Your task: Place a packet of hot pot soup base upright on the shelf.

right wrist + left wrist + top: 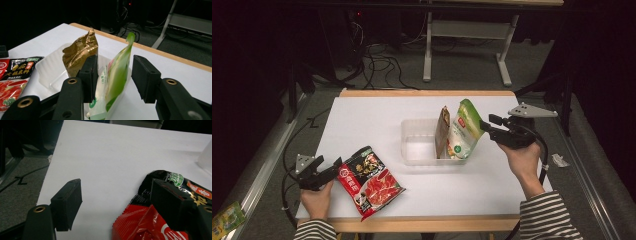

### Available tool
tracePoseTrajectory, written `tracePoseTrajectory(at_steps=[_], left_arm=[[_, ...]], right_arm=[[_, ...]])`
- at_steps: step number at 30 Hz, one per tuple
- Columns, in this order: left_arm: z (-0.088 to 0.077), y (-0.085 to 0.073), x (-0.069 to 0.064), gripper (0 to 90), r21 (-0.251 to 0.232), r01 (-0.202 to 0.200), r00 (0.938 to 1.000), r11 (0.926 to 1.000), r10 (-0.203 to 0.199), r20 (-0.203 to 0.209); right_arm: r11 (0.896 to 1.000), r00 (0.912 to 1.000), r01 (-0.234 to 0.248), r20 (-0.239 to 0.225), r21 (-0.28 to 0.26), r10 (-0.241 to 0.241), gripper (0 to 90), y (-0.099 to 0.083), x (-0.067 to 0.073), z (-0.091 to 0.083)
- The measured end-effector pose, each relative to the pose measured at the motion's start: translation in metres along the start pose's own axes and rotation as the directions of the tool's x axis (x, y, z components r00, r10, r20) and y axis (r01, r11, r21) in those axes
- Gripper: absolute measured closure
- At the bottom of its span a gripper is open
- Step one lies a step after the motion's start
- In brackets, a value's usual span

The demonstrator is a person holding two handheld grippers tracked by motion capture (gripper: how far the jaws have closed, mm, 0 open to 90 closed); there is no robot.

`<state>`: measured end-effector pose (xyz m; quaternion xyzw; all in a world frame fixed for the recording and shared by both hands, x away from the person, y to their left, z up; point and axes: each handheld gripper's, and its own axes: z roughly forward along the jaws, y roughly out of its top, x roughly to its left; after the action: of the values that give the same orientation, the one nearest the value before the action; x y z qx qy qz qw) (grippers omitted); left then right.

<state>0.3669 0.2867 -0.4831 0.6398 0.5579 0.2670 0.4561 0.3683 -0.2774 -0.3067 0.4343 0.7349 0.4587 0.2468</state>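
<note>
Right tool (pixel 113 80) spread around green pouch (pixel 117 75), pads apart from it; pouch upright in clear tray (pixel 412 150) beside gold pouch (pixel 442 131). Left tool (pixel 117 202) spread over red packet (pixel 369 180), flat on tabletop (pixel 362 120).

Chinese characters in gold and a green round logo mark the red-and-black pouch (pixel 160 220); none can be read clearly.
</note>
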Motion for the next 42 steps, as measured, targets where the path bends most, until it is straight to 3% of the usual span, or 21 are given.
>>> tracePoseTrajectory(at_steps=[16,35,42], left_arm=[[0.001,0.000,-0.001,25.7,0.011,-0.011,0.9999,0.9999,0.011,-0.001],[0.001,0.001,-0.001,24.9,0.016,-0.017,0.9999,0.9997,0.017,-0.003],[0.001,0.000,-0.002,24.8,0.010,-0.020,0.9998,0.9998,0.020,-0.002]], right_arm=[[0.998,0.9981,-0.055,0.029,-0.012,0.055,57.9,-0.040,-0.016,-0.013],[0.991,0.9890,-0.132,0.068,0.008,0.131,57.5,-0.095,-0.028,-0.010],[0.991,0.9881,-0.133,0.081,0.021,0.130,57.4,-0.110,-0.031,-0.006]])
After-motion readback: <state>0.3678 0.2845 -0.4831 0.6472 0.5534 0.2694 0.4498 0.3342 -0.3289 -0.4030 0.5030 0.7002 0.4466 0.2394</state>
